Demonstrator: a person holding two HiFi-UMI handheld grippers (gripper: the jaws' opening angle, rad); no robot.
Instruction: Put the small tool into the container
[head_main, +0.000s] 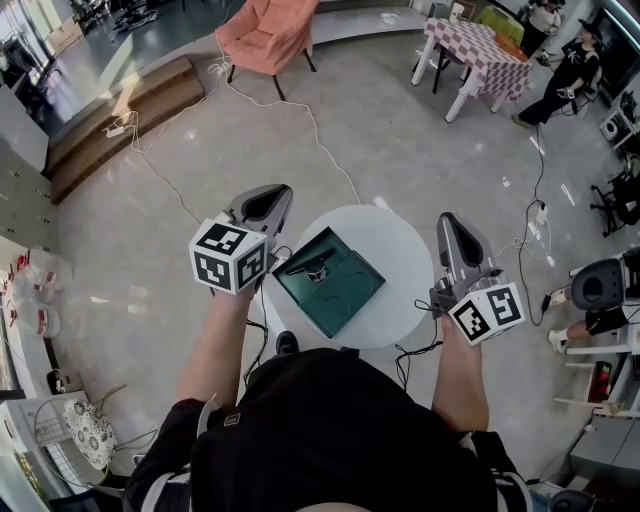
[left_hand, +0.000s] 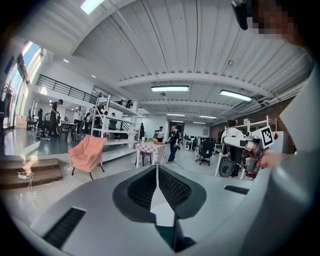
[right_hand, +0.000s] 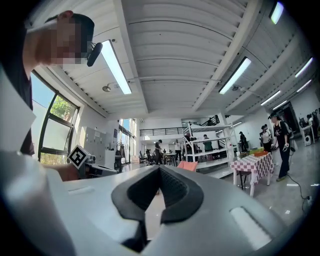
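Your two claws are both pressed together with nothing between the pads. The left gripper (head_main: 268, 200) shows only a thin seam in its own view (left_hand: 157, 180), and the right gripper (head_main: 447, 222) is just as tightly closed and empty in its view (right_hand: 160, 176). You hold both about level, pointing out into the room rather than down at the work.

Between them stands the round white table (head_main: 400, 250). The left gripper hangs over its left edge and the right one just off its right edge. On the middle of the table sits the green container (head_main: 352, 308), open at the top and turned cornerwise to you.

Inside it, toward the far-left side, lies the small tool (head_main: 318, 268), a dark and silvery piece resting on the container's floor. It is too small to make out further.

By my reading the task is as good as done: the tool is in the container and neither claw touches it. The tool lies below and just right of your left claw, and well left of your right claw, apart from both. I see nothing left to place.
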